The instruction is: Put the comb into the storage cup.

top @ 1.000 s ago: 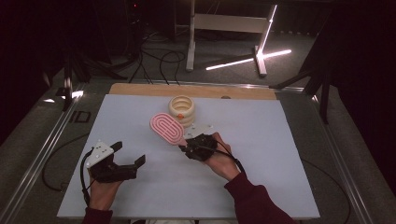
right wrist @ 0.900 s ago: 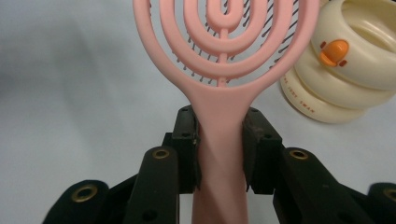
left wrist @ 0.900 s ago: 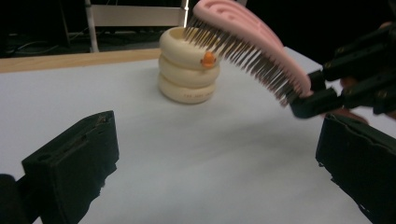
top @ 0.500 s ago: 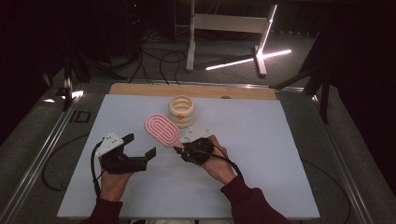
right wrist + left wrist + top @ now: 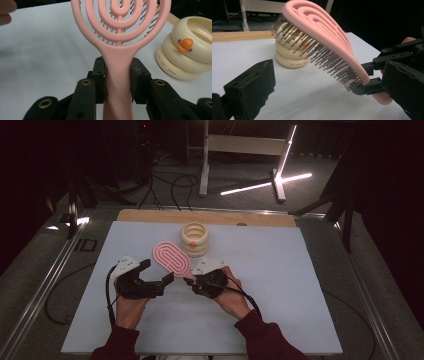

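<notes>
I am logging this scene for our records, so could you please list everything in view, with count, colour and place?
pink plastic hairbrush with concentric loops and dark bristles: one, pink, lifted off the table, handle clamped in the right gripper.
cream ringed container with an orange duck mark: one, cream, standing on the mat behind the brush.
white table mat: one, white, covering the tabletop.
wooden table edge: one, tan, along the far side.
metal stand: one, pale, on the floor beyond the table.
left gripper: one, black, open, near the brush head.
right gripper: one, black, shut on the brush handle.
</notes>
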The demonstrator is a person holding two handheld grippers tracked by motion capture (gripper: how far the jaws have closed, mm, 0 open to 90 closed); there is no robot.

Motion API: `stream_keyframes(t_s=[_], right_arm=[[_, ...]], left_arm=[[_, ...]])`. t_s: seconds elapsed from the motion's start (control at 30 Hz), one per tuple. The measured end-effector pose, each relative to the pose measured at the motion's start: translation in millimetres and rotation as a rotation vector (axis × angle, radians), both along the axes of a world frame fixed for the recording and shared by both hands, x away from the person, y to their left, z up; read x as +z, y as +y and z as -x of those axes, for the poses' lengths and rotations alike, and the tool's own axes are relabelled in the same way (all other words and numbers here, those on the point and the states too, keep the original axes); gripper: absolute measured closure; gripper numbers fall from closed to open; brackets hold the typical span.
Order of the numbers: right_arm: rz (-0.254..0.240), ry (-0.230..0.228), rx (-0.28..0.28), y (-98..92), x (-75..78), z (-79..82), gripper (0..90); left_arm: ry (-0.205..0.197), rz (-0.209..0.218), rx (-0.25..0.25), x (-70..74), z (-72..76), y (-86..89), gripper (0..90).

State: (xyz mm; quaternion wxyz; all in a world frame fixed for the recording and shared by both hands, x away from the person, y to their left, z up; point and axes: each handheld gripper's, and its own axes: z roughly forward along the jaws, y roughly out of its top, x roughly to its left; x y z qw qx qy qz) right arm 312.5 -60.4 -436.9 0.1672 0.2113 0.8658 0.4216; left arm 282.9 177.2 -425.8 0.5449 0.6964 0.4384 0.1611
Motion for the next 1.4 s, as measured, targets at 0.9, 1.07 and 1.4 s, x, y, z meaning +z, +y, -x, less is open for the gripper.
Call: stream_keyframes(t_s=[0.9,1.07,1.4], right_arm=[[-0.035,-0.044,0.041,12.3,-1.6,11.2,70.1],[-0.024,-0.056,0.041,11.3,-2.5,10.2,70.2],[-0.020,-0.031,0.037,13.3,-6.7,6.5,70.0]], left_arm=[[0.103,0.064,0.019,3.8,-10.2,-17.6,41.4],[0.106,0.101,-0.002,3.2,-10.1,-15.9,51.1],[0.094,0.114,-0.054,8.1,-9.0,-23.1,62.3]])
